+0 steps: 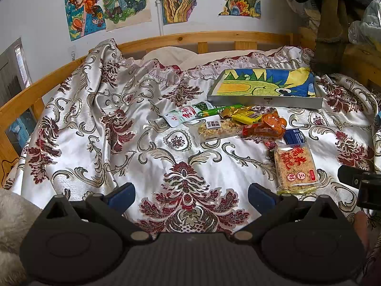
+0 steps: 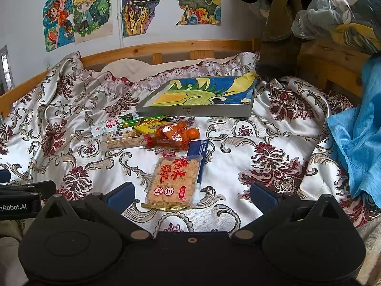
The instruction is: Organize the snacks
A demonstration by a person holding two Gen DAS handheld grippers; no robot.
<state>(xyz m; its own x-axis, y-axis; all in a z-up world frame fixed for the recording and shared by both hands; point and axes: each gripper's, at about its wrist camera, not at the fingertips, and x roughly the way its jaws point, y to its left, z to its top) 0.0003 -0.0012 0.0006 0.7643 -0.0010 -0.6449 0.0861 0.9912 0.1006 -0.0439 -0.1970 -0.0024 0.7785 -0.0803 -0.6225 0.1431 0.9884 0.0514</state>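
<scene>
Several snack packets lie on a patterned bedspread [image 1: 147, 147]. A rice cracker packet with red characters [image 2: 172, 181] lies nearest, partly over a dark blue packet [image 2: 198, 152]. Behind it are an orange packet [image 2: 175, 133], a clear grain bar [image 2: 123, 139], a yellow packet [image 2: 146, 127] and a green and white packet [image 2: 108, 125]. A shallow grey box with a dinosaur drawing [image 2: 202, 99] stands behind them. My right gripper [image 2: 190, 196] is open, just in front of the rice cracker. My left gripper [image 1: 191, 194] is open over bare bedspread, left of the rice cracker [image 1: 295, 169].
A wooden bed rail [image 1: 190, 39] runs along the back and left. Drawings hang on the wall [image 1: 123, 0]. A blue cloth [image 2: 357, 143] lies at the right. A plastic bag of things [image 2: 340, 12] and a brown post [image 2: 278, 31] stand at the back right.
</scene>
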